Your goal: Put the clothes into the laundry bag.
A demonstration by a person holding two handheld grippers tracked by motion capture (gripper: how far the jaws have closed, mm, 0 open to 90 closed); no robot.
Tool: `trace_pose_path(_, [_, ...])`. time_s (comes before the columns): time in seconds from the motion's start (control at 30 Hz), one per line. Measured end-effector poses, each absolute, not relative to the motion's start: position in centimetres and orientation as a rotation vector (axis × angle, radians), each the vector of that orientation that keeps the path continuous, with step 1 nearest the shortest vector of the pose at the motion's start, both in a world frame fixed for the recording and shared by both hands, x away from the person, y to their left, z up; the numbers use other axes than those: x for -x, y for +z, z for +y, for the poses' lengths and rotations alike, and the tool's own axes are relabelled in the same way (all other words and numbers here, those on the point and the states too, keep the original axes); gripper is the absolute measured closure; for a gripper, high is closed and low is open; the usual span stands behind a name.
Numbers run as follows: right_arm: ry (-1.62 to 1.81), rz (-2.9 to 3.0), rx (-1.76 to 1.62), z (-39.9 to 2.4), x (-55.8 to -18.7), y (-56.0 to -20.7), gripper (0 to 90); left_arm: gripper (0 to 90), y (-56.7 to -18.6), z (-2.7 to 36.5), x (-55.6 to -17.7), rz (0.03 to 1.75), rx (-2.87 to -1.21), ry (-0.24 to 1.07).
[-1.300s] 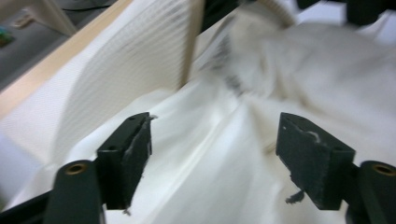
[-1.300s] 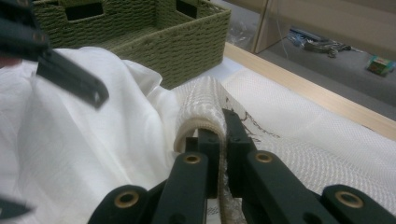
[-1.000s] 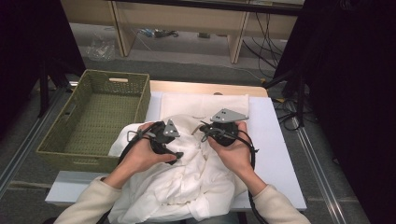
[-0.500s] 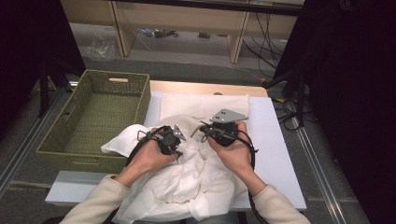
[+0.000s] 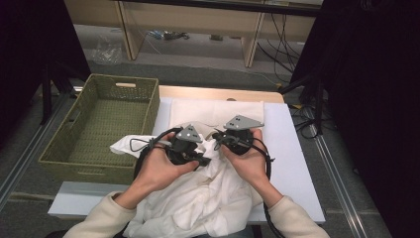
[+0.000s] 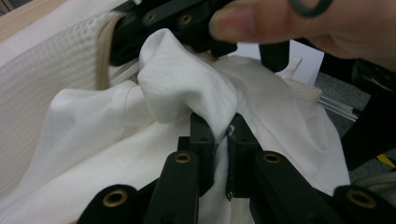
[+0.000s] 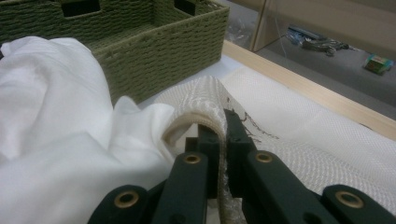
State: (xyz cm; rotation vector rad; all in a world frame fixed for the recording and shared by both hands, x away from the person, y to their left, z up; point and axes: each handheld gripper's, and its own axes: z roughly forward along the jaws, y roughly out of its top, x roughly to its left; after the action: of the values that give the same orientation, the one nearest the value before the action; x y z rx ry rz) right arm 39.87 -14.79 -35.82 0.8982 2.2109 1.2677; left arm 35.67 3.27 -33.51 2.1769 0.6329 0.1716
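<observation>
A crumpled white garment (image 5: 208,198) lies at the table's front centre, partly over a cream waffle-weave cloth (image 5: 213,111) spread behind it. My left gripper (image 5: 200,159) is shut on a raised fold of the white garment (image 6: 182,88), which bunches up between the jaws of the left gripper (image 6: 220,128). My right gripper (image 5: 219,137) sits close beside it, almost touching. In the right gripper view, the right gripper (image 7: 220,123) is shut on the doubled-over edge of the waffle cloth (image 7: 299,140). Both hands hold the grippers over the middle of the pile.
A green woven basket (image 5: 89,171), empty, stands at the table's left edge, and its wall (image 7: 163,51) is close to the cloths. The white table top (image 5: 292,163) is bare to the right. Cables and shelving lie on the floor beyond the far edge.
My left gripper has moved right, toward the right gripper, drawing the white garment with it. The right gripper has stayed nearly still.
</observation>
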Motion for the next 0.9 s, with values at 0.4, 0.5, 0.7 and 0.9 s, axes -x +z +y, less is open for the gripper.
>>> trace_pose_path(0.4, [1.283, 2.241, -0.905, -14.8, -39.6, -35.6, 89.3, 71.1, -39.6, 1.2, -39.6, 0.745, -2.147, 0.212])
trace_pose_path(0.5, [1.291, 2.226, -0.889, -15.0, -40.0, -35.8, 89.3, 49.4, -38.8, 1.5, -38.9, 0.695, -2.167, 0.272])
trace_pose_path(0.7, [1.283, 2.226, -0.895, -15.2, -40.0, -35.6, 89.3, 25.9, -36.0, 3.4, -36.8, 0.575, -2.2, 0.418])
trace_pose_path(0.9, [1.274, 2.223, -0.892, -15.0, -39.9, -35.5, 89.3, 22.0, -34.8, 6.2, -37.3, 0.567, -2.176, 0.371])
